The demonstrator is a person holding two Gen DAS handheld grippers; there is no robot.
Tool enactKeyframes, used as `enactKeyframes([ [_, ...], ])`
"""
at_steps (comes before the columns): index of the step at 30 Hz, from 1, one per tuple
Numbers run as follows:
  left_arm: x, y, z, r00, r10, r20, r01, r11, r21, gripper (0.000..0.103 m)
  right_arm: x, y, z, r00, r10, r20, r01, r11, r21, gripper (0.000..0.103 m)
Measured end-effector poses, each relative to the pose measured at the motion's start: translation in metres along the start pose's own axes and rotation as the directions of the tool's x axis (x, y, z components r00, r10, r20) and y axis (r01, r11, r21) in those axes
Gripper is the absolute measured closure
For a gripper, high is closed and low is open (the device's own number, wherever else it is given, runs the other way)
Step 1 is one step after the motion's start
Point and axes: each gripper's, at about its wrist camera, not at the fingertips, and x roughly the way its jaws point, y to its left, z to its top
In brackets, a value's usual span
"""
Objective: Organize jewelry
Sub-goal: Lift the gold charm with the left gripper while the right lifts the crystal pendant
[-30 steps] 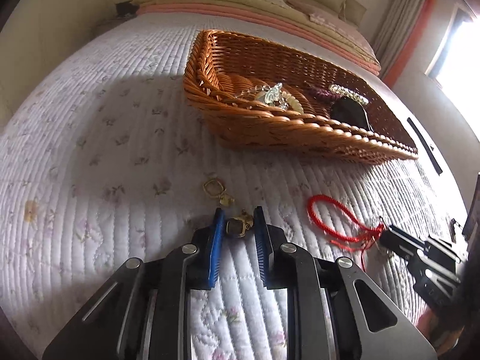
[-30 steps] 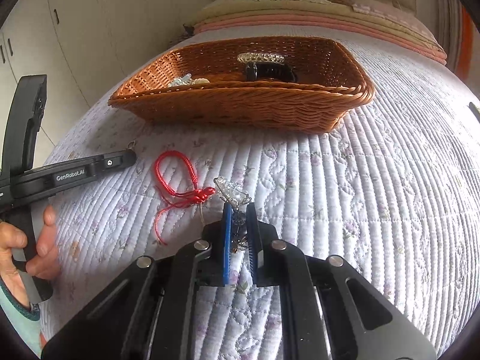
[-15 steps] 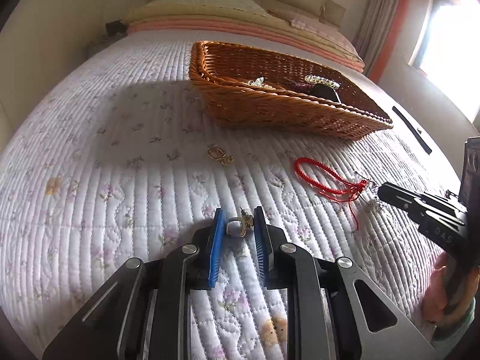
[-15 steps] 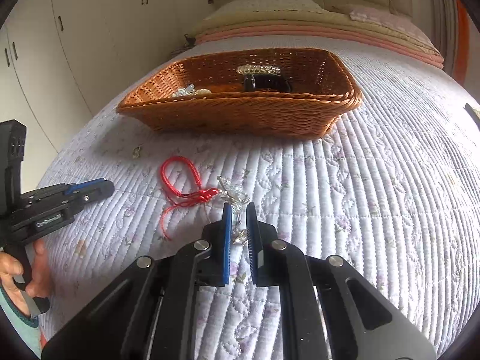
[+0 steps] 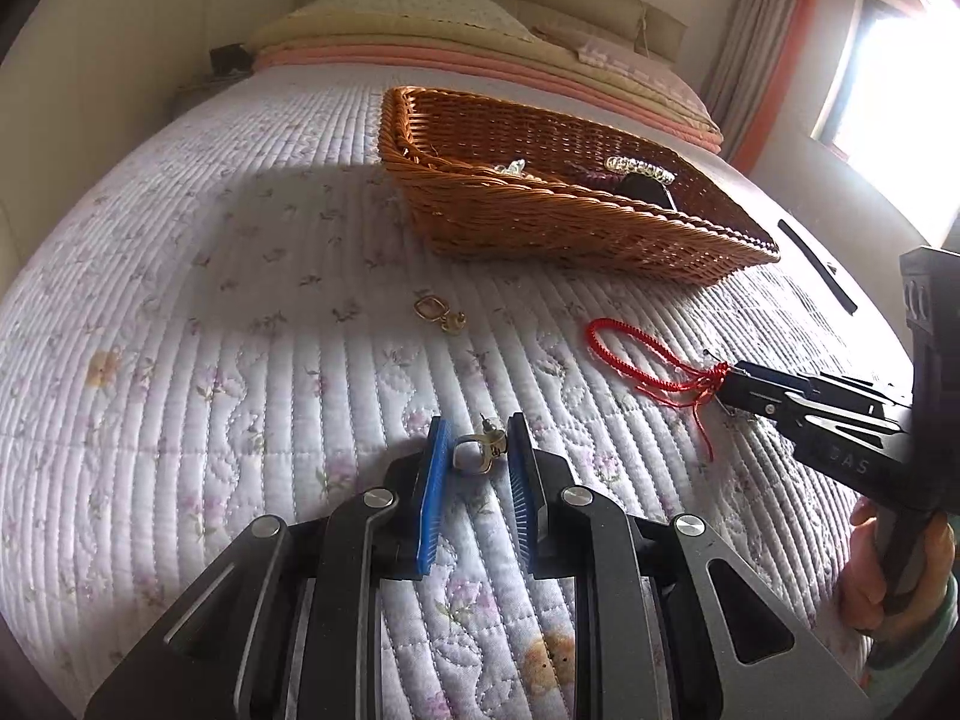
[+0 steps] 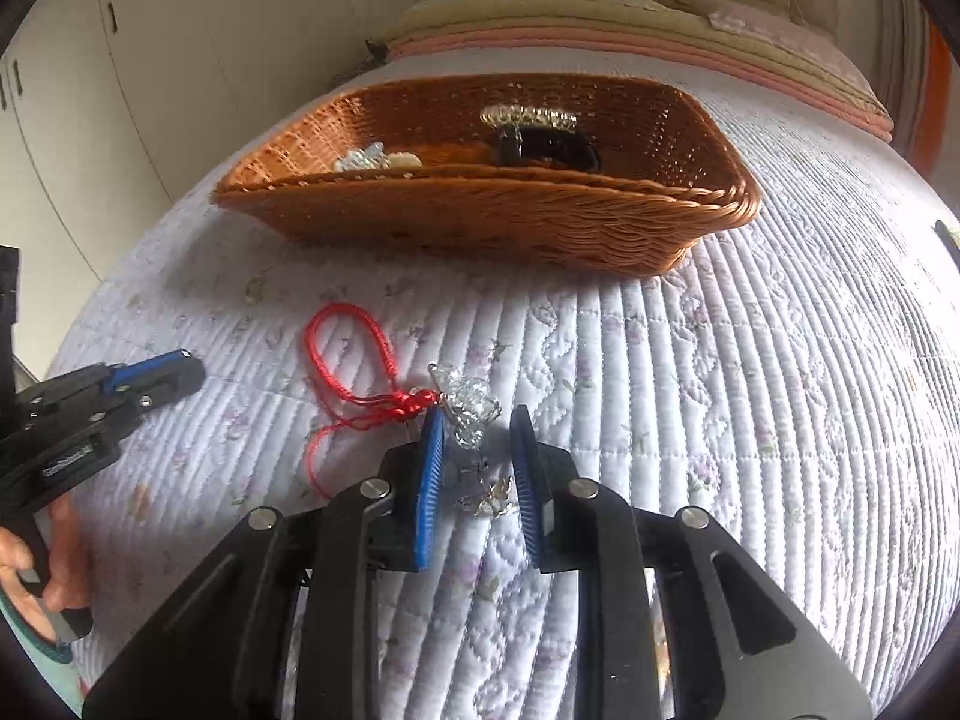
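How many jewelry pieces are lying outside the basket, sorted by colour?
Gold earrings: 2
Red cord bracelet: 1
Clear crystal piece: 1
Total: 4
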Motion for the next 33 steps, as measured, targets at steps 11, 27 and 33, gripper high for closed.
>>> enactKeyframes([
  [11,-0.026,-0.012,-0.007,0.995,-0.061,0.076,0.057,0.997,0.049,0.085,-0.054,-0.008,-0.006,0.989,0.022,0.147,-0.028,0.999,0.039,0.095],
  [27,-0.036,-0.017,-0.018,0.987,-0.132,0.091,0.127,0.990,0.057,0.085,-0.082,-0.038,-0.021,0.983,0.143,0.115,-0.160,0.975,0.156,0.095],
  [33,-0.033,-0.017,-0.019,0.989,-0.129,0.077,0.125,0.990,0.060,0.085,-0.076,-0.054,-0.052,1.000,0.027,0.010,-0.028,0.990,0.140,0.095],
])
